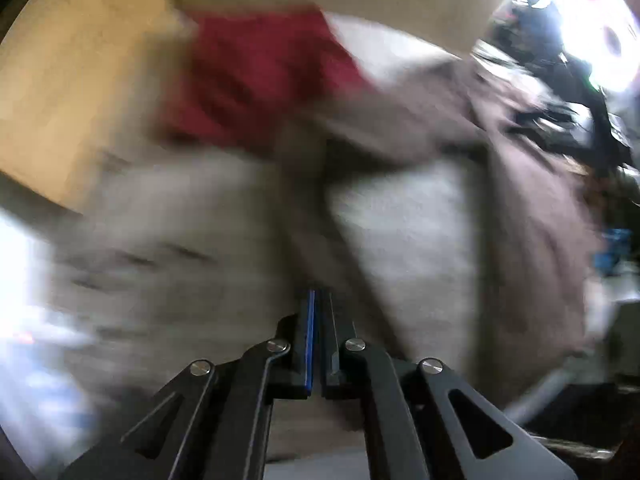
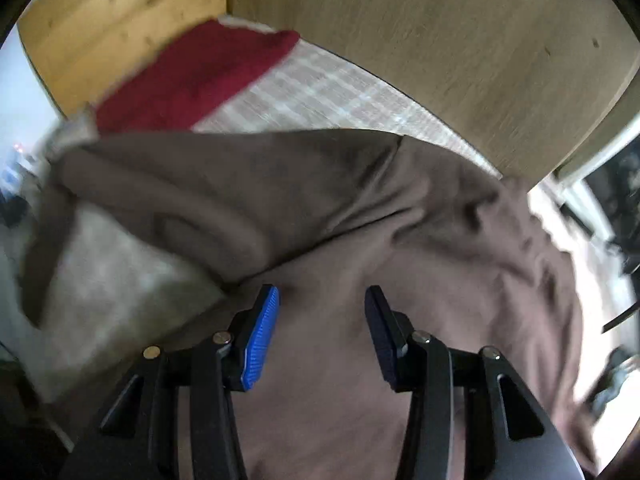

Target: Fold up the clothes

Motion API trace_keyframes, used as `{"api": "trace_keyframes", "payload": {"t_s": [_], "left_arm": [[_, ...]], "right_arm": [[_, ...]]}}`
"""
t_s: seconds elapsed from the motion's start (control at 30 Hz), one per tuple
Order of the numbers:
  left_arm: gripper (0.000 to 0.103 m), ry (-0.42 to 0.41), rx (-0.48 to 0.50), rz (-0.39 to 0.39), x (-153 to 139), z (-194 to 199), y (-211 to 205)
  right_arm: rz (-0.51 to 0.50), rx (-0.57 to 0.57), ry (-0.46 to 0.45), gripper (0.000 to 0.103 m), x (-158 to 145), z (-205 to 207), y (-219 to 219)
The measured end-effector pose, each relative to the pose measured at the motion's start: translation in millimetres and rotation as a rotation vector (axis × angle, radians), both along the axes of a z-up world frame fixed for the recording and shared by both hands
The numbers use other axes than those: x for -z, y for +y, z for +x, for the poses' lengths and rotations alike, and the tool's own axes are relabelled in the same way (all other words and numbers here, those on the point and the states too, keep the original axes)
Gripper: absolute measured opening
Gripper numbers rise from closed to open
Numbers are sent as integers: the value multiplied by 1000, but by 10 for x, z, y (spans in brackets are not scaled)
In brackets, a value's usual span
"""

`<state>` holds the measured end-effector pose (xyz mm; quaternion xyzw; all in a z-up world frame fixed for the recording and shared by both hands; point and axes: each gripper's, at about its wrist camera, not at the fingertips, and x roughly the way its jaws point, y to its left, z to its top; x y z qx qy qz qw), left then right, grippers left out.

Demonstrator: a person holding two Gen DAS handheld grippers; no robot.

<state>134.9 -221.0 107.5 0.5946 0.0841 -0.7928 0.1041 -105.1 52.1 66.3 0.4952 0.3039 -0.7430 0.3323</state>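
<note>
A brown garment (image 2: pixel 360 208) lies spread over a light checked bed cover (image 2: pixel 344 96). My right gripper (image 2: pixel 322 296) is open just above the brown cloth, one finger to each side and nothing between them. In the blurred left wrist view my left gripper (image 1: pixel 319 300) is shut on a fold of the brown garment (image 1: pixel 532 208), which stretches up and away from the fingers. A dark red cloth (image 2: pixel 192 84) lies at the far end of the bed; it also shows in the left wrist view (image 1: pixel 260 80).
A wooden headboard (image 2: pixel 120 12) and a wood-grain wall panel (image 2: pixel 460 40) stand behind the bed. Dark cluttered objects (image 1: pixel 560 92) and a bright window (image 1: pixel 600 32) are at the right. The left wrist view is heavily motion-blurred.
</note>
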Motion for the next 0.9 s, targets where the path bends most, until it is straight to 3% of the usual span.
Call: {"api": "trace_keyframes", "payload": {"t_s": [0.03,0.07,0.13,0.23,0.4,0.53,0.6,0.67,0.7,0.73,0.77,0.8,0.9], "left_arm": [[28,-4,-36,-84,-105,10,-139],[34,3,-67,-104,-191,45,-242],[35,33,-100,-86,-331,130,-349],[35,67,-18,77,-298,223,24],[37,47,90,330,156,163,804],[36,-41,83,273,550,77,1055],[38,-32,68,227,591,71,1038],[6,-26,55,200,621,69,998],[3,-29,50,200,637,71,964],[2,-29,50,196,612,81,933],[2,-27,52,191,576,92,904],[2,-25,54,186,540,104,875],[2,14,41,106,195,218,699]], "right_arm": [[17,4,8,44,7,-25,-15],[2,2,0,44,-31,-41,-16],[-54,-18,-29,44,-111,-29,-36],[-91,-124,-68,44,-122,130,-207],[15,-262,-42,44,185,333,-494],[58,-291,-31,46,352,304,-558],[60,-313,-24,48,379,303,-562],[48,-331,-23,48,390,298,-553],[38,-331,-35,46,393,278,-546],[22,-328,-53,40,384,259,-540],[6,-325,-70,18,374,240,-534],[-5,-317,-72,10,347,224,-529],[-61,-282,-74,8,223,185,-489]]}}
